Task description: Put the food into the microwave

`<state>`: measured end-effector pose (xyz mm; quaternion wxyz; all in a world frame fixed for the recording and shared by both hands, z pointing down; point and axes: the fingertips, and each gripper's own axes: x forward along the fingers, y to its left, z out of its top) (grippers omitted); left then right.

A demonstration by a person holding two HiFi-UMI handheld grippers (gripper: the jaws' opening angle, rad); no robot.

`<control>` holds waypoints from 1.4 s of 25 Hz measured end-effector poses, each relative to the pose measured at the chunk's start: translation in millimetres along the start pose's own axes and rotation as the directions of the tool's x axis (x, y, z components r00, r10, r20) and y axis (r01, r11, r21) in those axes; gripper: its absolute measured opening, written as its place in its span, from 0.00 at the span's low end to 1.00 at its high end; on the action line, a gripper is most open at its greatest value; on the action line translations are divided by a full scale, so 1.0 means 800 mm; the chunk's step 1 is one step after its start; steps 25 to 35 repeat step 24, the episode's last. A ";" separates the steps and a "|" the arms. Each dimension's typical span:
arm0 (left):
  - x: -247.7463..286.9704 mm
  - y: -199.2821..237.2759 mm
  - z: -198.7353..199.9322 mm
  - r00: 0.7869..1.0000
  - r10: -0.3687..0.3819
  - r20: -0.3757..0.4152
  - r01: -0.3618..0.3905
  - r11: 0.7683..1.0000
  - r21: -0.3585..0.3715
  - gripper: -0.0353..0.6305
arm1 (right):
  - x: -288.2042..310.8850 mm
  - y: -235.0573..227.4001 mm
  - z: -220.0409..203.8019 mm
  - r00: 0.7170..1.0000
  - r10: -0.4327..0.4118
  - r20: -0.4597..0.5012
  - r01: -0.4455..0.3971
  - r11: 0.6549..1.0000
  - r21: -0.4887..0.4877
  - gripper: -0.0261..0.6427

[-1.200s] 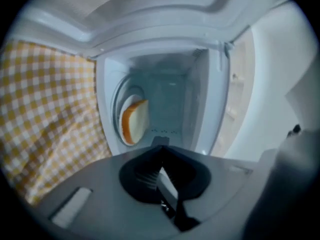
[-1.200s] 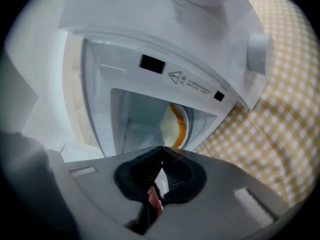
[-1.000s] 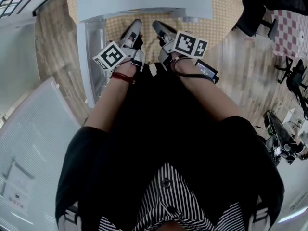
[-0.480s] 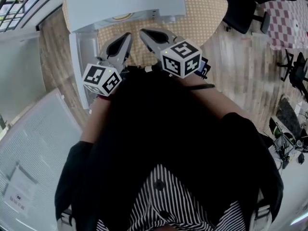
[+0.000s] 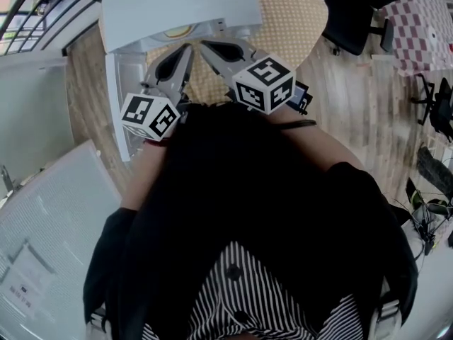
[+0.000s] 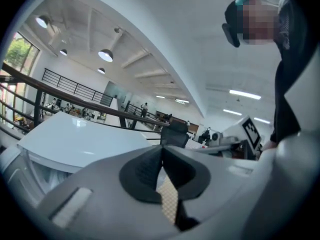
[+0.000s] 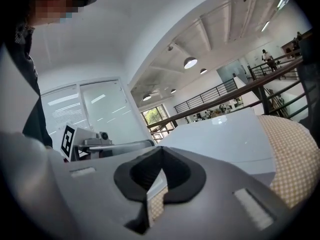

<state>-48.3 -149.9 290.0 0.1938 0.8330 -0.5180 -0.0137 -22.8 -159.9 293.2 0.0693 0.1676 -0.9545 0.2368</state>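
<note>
Two-thirds of the head view is taken up by the person's dark clothing, so the working area is only a strip at the far edge. A round table (image 5: pixel 297 13) covered in tan checked cloth stands there on a wooden floor. On it sits a pale grey microwave (image 5: pixel 177 6), seen from above. Its door (image 5: pixel 122 98) appears to hang open on the left, swung toward the near side.

Both tools point at the oven opening, close together and nearly level. The left gripper (image 5: pixel 188 47) has its jaws pressed together with nothing between them; its own view shows the dark pads meeting along one line, with only table cloth behind. The right gripper (image 5: pixel 203 44) is likewise pressed together and empty, with the oven's top beyond it in its own view.

Just under the near edge of the oven's top, far of the jaw tips, a small pale yellow rim (image 5: pixel 177 31) shows. I take it for the dish of food, already inside the cavity, though little of it is visible and what is on it cannot be told.

By that reading the placing is done. What seems left is closing the door.
</note>
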 end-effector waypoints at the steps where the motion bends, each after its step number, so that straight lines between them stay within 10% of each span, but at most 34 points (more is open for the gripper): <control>1: 0.002 -0.003 0.002 1.000 0.006 0.006 -0.006 1.000 0.011 0.06 | -0.003 0.001 0.002 1.000 -0.001 0.007 0.001 1.000 -0.009 0.04; 35: 0.010 -0.033 -0.003 0.997 -0.075 -0.018 0.075 0.997 0.006 0.06 | -0.030 0.010 0.008 1.000 0.000 0.030 0.001 0.999 -0.044 0.04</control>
